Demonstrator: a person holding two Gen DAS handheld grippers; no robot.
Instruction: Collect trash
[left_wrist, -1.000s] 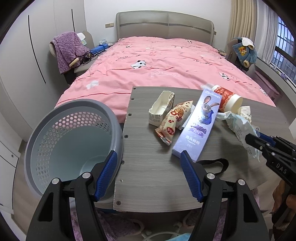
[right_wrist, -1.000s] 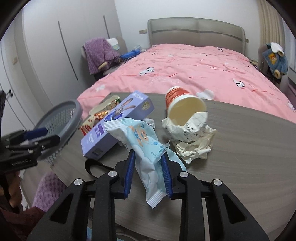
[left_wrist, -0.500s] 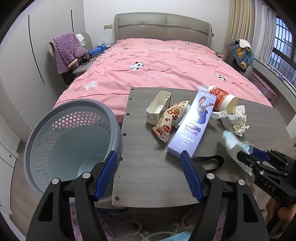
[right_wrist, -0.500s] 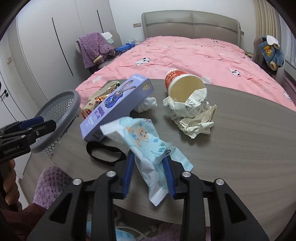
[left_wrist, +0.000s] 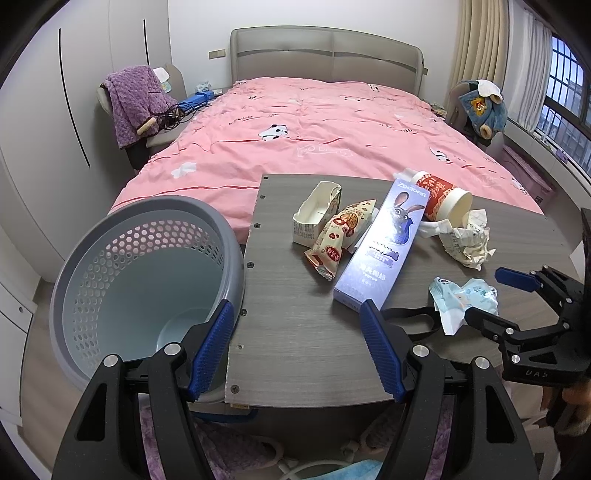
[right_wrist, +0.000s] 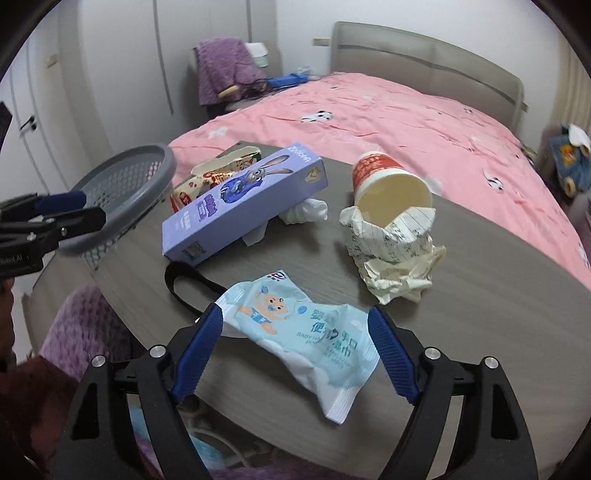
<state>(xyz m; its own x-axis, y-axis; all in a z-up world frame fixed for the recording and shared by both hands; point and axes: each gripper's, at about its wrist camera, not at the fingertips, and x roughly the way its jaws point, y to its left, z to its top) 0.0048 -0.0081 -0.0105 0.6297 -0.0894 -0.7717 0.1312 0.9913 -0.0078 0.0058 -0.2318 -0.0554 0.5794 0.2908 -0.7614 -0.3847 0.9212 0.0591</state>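
Observation:
A pale blue wipes pack (right_wrist: 303, 332) lies flat on the grey table (right_wrist: 480, 314) between the jaws of my right gripper (right_wrist: 295, 314), which are opening; the blue pads stand clear of it on both sides. In the left wrist view the same pack (left_wrist: 465, 299) sits just in front of the right gripper (left_wrist: 484, 295). My left gripper (left_wrist: 295, 310) hangs open and holds nothing, over the table's near left corner beside the grey perforated basket (left_wrist: 147, 210). Farther back lie a purple rabbit box (left_wrist: 388, 243), a snack wrapper (left_wrist: 340, 236), a white carton (left_wrist: 314, 218), a tipped red paper cup (left_wrist: 443, 195) and crumpled paper (left_wrist: 469, 240).
A black strap (right_wrist: 181, 280) lies on the table next to the wipes pack. A pink bed (left_wrist: 314, 129) runs behind the table. A chair with a purple blanket (left_wrist: 133, 99) stands at the back left. The basket is off the table's left edge.
The right gripper's jaws have spread apart and let go of the wipes pack, which dropped from upright in the grip to flat on the table. The left gripper has stayed put.

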